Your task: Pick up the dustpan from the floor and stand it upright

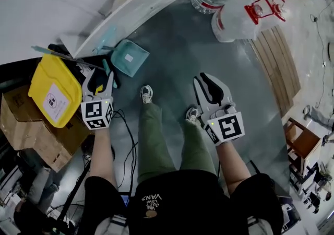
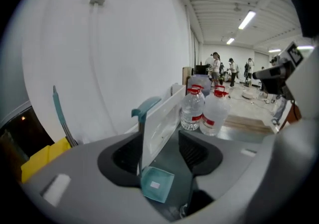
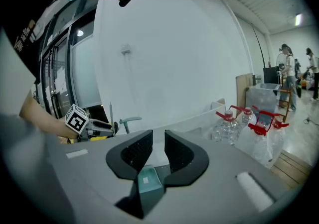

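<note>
One teal dustpan [image 1: 129, 57] stands upright on the grey floor [image 1: 177, 46] with its handle up, at the foot of a single white panel [image 1: 141, 5] that leans along the wall. There are two grippers, each carrying one marker cube. The left gripper [image 1: 102, 78] is just short of the dustpan's handle and points forward and downward at it from the end of an outstretched bare forearm. Its own view shows the claw spread wide and released, with the dustpan in line beyond the gap and neither pad touching it. The right gripper [image 1: 204, 83] is held out over bare floor, well apart from the dustpan and to its right, pointing forward and only slightly down. Its two jaws stand a narrow way apart with nothing clamped between them, and the dustpan shows only as a small shape on the floor beyond. Two shoes [image 1: 146, 93] stand below the grippers. One yellow bin [image 1: 52, 92] sits to the left on a stack of cardboard boxes [image 1: 36, 137], with one thin teal-handled stick [image 2: 59, 113] beside it. Farther along the panel is a cluster of large water bottles [image 1: 235, 17] with red handles, at least three, though the exact count cannot be told.
</note>
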Available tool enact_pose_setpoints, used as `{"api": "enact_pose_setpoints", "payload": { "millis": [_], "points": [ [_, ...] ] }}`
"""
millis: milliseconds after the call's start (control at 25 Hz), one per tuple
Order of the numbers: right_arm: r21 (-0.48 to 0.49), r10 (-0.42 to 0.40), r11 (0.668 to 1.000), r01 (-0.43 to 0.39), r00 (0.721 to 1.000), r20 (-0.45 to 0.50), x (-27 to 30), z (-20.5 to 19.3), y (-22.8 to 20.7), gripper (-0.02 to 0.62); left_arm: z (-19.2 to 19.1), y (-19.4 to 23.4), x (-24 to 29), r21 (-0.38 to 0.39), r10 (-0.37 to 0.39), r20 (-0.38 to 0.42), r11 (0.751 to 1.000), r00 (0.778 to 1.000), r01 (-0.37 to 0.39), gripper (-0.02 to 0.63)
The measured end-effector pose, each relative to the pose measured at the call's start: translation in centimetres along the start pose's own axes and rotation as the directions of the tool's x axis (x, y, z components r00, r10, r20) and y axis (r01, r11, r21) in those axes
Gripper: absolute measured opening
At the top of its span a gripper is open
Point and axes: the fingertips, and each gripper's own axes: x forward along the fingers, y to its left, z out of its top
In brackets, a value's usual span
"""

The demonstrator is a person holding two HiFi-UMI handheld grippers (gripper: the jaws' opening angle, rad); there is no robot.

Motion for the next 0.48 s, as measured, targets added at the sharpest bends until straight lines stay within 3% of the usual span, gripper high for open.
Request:
{"api": "enact_pose_setpoints", "payload": {
  "millis": [200, 480],
  "points": [
    [-0.034, 0.021, 0.999, -0.021, 1.000, 0.021, -3.0, 3.3, 1.0, 0.075, 5.1, -2.2, -5.1, -0.076, 0.049, 0.105, 0.996, 0.993, -0.041, 0.250],
    [-0.026, 0.052, 0.998, -0.050, 0.995, 0.091, -7.7, 8.3, 1.8, 0.074, 11.8, -7.5, -10.5, -0.128, 0.014, 0.192, 0.992, 0.981, 0.011, 0.249]
  ]
}}
